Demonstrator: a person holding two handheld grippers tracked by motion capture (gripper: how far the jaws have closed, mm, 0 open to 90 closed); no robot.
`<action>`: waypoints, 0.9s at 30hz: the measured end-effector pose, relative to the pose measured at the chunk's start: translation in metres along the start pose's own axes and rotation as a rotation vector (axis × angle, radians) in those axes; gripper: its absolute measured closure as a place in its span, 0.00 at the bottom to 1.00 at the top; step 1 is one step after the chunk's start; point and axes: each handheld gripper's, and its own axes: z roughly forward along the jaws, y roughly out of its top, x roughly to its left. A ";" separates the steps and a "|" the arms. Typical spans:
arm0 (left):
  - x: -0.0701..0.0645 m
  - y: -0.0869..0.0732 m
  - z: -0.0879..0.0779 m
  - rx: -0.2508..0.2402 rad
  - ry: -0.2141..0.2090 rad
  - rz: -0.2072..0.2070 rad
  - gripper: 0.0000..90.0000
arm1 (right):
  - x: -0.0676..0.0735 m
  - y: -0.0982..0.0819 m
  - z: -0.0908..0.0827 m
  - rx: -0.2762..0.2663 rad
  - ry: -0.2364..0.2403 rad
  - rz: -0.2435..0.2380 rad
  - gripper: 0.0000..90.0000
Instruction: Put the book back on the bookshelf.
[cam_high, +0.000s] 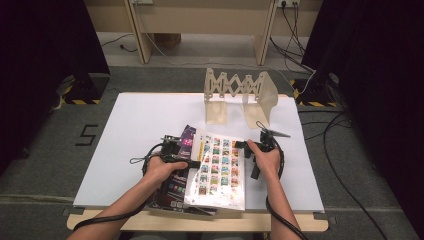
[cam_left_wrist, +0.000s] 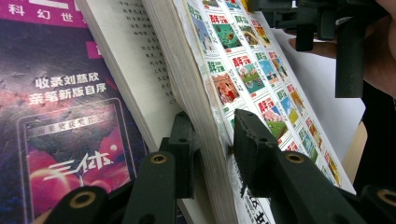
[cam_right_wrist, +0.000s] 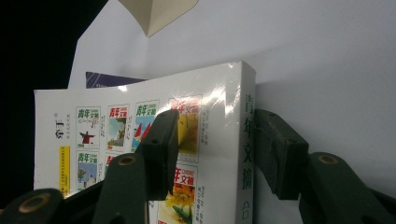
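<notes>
A thick white book (cam_high: 220, 165) with rows of small colour pictures on its cover lies partly on a dark purple magazine (cam_high: 176, 189) near the table's front edge. My left gripper (cam_high: 194, 163) meets the book's left page edge. In the left gripper view my left gripper (cam_left_wrist: 214, 140) has a jaw on each side of the page block (cam_left_wrist: 196, 84), pads against it, with the magazine (cam_left_wrist: 60, 116) below. My right gripper (cam_high: 241, 145) is at the book's far right corner. There my right gripper (cam_right_wrist: 217, 135) stands wide around the spine (cam_right_wrist: 245, 140), one jaw over the cover.
A pale wooden folding rack (cam_high: 240, 95) stands upright at the back of the white board (cam_high: 140, 125) that covers the table. Behind the table are a dark floor, cables and black curtains on both sides. My right hand and gripper (cam_left_wrist: 322, 23) appear beyond the book in the left gripper view.
</notes>
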 end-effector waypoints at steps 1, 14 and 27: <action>0.000 0.001 0.000 0.003 0.003 0.003 0.77 | 0.000 0.000 0.000 -0.003 -0.004 -0.001 0.58; -0.002 0.004 -0.002 0.033 0.029 0.043 0.78 | 0.008 0.006 -0.014 0.020 0.064 -0.031 0.70; 0.001 0.002 -0.005 0.033 0.031 0.038 0.78 | 0.019 0.005 -0.016 0.026 0.110 -0.056 0.75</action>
